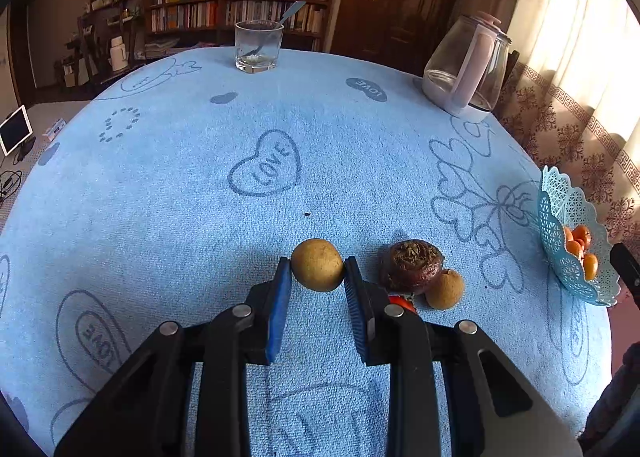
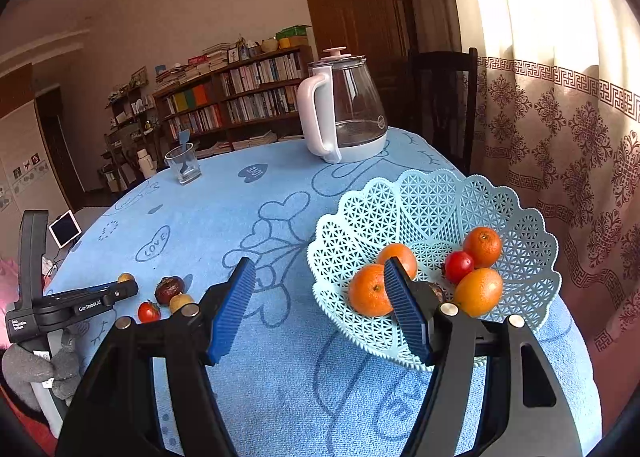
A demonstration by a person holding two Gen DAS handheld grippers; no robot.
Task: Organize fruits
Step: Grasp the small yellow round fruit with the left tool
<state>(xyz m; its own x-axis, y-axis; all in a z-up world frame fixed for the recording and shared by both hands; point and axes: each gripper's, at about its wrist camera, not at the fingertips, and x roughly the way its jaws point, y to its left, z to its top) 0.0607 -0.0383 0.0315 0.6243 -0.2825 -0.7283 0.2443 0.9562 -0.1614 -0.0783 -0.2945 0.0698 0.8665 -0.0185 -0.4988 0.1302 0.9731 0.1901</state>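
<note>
In the left wrist view my left gripper (image 1: 318,271) is shut on a round tan fruit (image 1: 317,265), both blue pads touching its sides just above the blue cloth. Right of it lie a dark purple fruit (image 1: 412,266), a second tan fruit (image 1: 445,289) and a red tomato (image 1: 402,303), half hidden by my finger. The light blue lattice basket (image 1: 560,217) stands at the right edge with oranges. In the right wrist view my right gripper (image 2: 320,289) is open and empty, beside the basket (image 2: 432,201), which holds several oranges (image 2: 482,246) and a red tomato (image 2: 459,266).
A glass kettle with a pink handle (image 1: 464,69) stands at the table's far right, a drinking glass with a spoon (image 1: 258,45) at the far middle. The round table carries a blue patterned cloth (image 1: 200,177). A dark chair (image 2: 444,97) and curtain are behind the basket.
</note>
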